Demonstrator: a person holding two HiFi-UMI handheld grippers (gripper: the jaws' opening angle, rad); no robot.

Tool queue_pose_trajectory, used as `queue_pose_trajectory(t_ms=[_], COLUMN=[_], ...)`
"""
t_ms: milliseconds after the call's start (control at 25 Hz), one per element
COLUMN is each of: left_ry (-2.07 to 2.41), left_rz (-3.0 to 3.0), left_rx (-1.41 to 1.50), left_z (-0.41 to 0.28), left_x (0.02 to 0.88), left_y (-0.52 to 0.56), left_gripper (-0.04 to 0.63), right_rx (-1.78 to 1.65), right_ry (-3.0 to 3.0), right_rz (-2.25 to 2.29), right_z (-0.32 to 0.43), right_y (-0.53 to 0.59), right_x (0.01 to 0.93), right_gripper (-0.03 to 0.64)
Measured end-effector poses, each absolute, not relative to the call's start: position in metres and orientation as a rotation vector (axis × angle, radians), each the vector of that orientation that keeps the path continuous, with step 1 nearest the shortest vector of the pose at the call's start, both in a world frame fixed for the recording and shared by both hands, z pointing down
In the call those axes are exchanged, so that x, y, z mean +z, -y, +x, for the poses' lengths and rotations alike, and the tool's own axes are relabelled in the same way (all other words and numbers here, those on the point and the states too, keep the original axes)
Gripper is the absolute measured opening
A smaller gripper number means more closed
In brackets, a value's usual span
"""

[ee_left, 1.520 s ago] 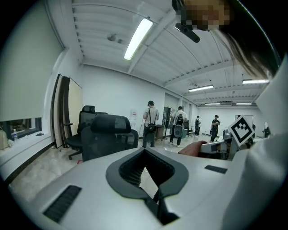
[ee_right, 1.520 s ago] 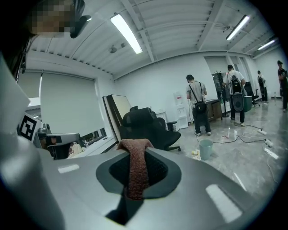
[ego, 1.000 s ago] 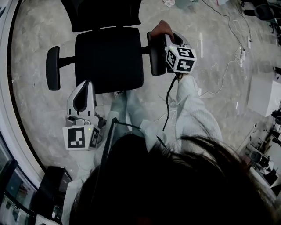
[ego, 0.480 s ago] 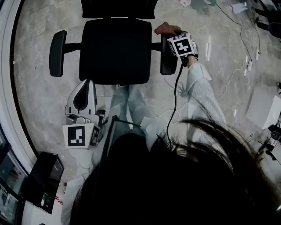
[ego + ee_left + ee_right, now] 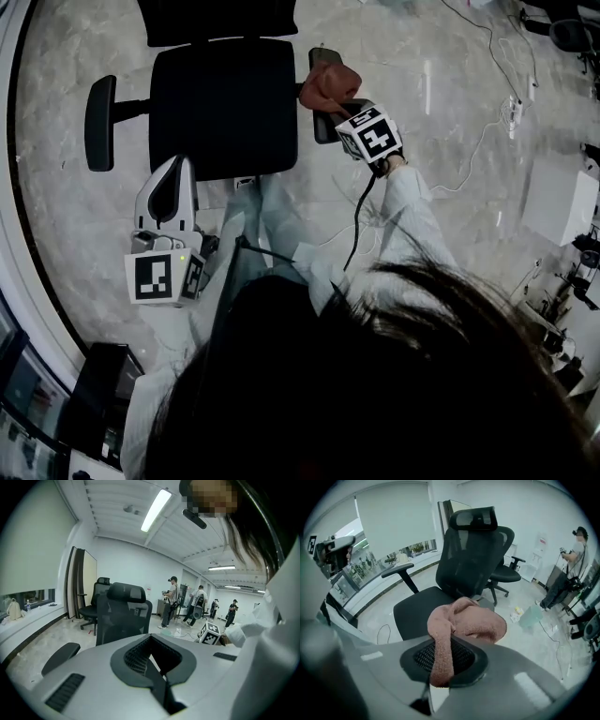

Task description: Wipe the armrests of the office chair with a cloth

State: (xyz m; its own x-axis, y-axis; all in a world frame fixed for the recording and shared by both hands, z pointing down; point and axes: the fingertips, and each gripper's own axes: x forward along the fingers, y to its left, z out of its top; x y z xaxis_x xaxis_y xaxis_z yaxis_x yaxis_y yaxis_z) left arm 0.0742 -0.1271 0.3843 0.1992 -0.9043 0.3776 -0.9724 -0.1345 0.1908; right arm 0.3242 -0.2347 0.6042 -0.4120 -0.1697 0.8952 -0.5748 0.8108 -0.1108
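A black office chair stands in front of me, with its left armrest bare. A reddish-pink cloth lies bunched on the middle of the right armrest. My right gripper is shut on that cloth, and the right gripper view shows the cloth clamped between the jaws above the seat. My left gripper hangs shut and holds nothing, near the seat's front left corner and apart from the chair. In the left gripper view the chair back rises beyond the left gripper.
Cables trail over the marble floor to the right of the chair. A second black chair stands behind this one. Several people stand far across the room. A curved window ledge runs along the left.
My right gripper has drawn the cloth back along the right armrest, from its far end to about its middle. The left gripper has kept its place.
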Motion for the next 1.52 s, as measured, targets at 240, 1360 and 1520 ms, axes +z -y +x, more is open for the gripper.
queue_pose_trajectory(t_ms=[240, 1360, 1520], left_ry=[1.716, 1.907, 1.929], left_rz=[2.153, 1.942, 1.909], left_rx=[0.231, 0.285, 0.280], left_z=[0.098, 0.046, 0.029], left_x=[0.374, 0.380, 0.382], left_y=[0.127, 0.098, 0.093], left_gripper=[0.003, 0.003, 0.003], right_rx=[0.532, 0.535, 0.649], right_ry=[2.032, 2.016, 1.966], right_rz=[0.579, 0.746, 0.778], right_z=[0.338, 0.306, 0.301], right_y=[0.166, 0.331, 0.344], right_x=[0.592, 0.613, 0.618], right_gripper=[0.025, 0.025, 0.025])
